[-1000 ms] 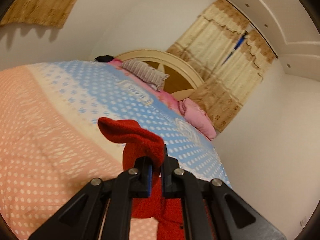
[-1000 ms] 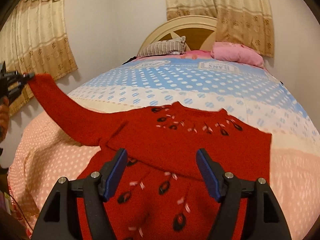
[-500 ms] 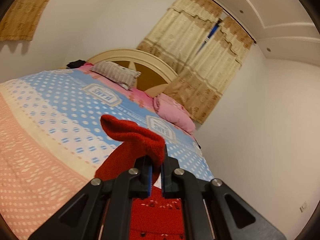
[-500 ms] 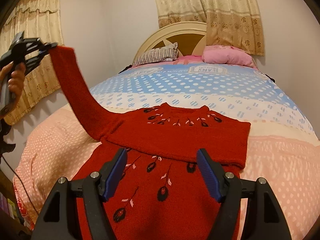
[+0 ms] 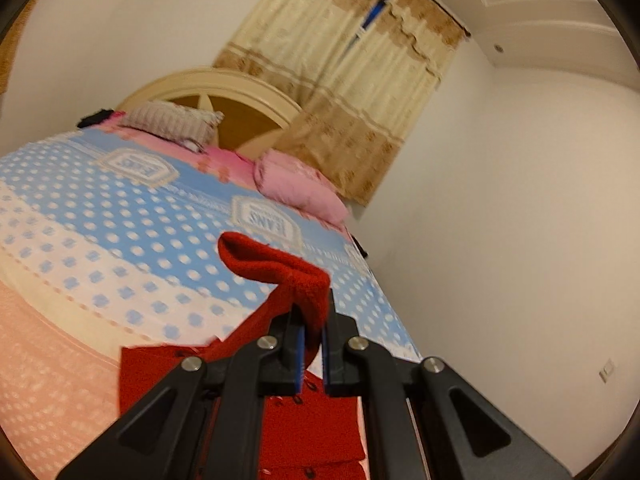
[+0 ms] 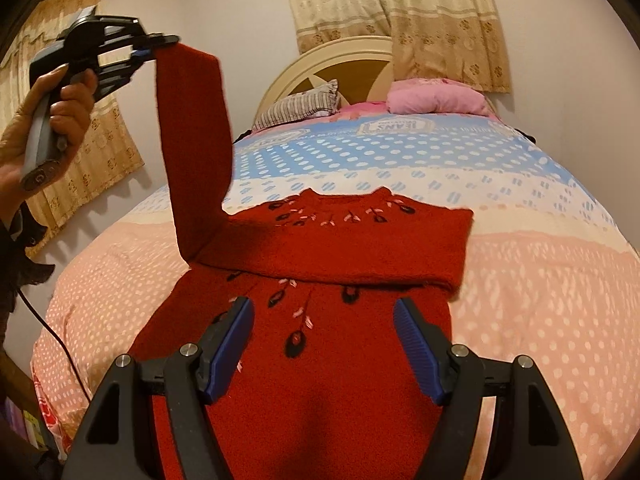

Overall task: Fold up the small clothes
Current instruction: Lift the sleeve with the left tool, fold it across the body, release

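While the left tool (image 6: 154, 46) is clamped on the cuff of the sweater's (image 6: 320, 360) left sleeve (image 6: 192, 152), high at the left of the right wrist view, the sleeve hangs from it as a taut red band down to the shoulder, where it meets the body lying flat on the bed (image 6: 540, 280). A hand (image 6: 52, 112) grips the tool's handle there. In the left wrist view the cuff (image 5: 280, 268) bunches over the shut pads. Moving right, the other sleeve (image 6: 360, 252) appears already folded across the chest, just below the embroidered neckline. The step in hand looks like carrying the raised sleeve over to lie on that fold. To do it well, I would keep the cuff pinched until it is over the far shoulder, travel level so the knit stays straight and untwisted, and lay it down parallel to the first sleeve so the edges match. Nearest the camera, the right tool (image 6: 322, 354) hovers over the lower body with its jaws apart and nothing between them; it could press the near shoulder to stop the body from dragging, which seems the main risk on a soft quilt.
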Tool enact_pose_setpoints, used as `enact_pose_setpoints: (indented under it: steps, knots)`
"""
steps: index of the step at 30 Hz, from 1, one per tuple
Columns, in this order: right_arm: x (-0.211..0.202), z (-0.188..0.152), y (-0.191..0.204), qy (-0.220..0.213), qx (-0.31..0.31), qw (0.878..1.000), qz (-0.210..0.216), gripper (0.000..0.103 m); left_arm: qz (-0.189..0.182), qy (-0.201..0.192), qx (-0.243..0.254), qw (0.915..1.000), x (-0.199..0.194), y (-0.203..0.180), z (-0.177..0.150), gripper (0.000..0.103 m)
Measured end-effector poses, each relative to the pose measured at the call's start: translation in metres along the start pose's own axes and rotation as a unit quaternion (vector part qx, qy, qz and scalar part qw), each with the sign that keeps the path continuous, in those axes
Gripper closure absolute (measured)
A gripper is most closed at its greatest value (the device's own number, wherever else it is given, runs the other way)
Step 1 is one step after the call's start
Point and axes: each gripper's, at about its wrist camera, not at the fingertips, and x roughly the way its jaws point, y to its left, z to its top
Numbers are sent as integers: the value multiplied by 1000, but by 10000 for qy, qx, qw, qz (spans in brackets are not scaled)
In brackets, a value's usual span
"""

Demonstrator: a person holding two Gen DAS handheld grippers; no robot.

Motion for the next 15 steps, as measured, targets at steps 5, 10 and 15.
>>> enact_pose_setpoints:
  steps: [5,10,15]
  knots:
    - [0,-12,-13,76,208,9997,-46,30,124,281,446,9985,41,-33,-41,97]
    - [1,-24,-23,187,385,9991,-80,30,308,769,1028,9912,87,-60,-98,97]
    - [3,-40,-31,343,518,9979,-158,30,419,1406,1601,9761,112,-82,-140,89]
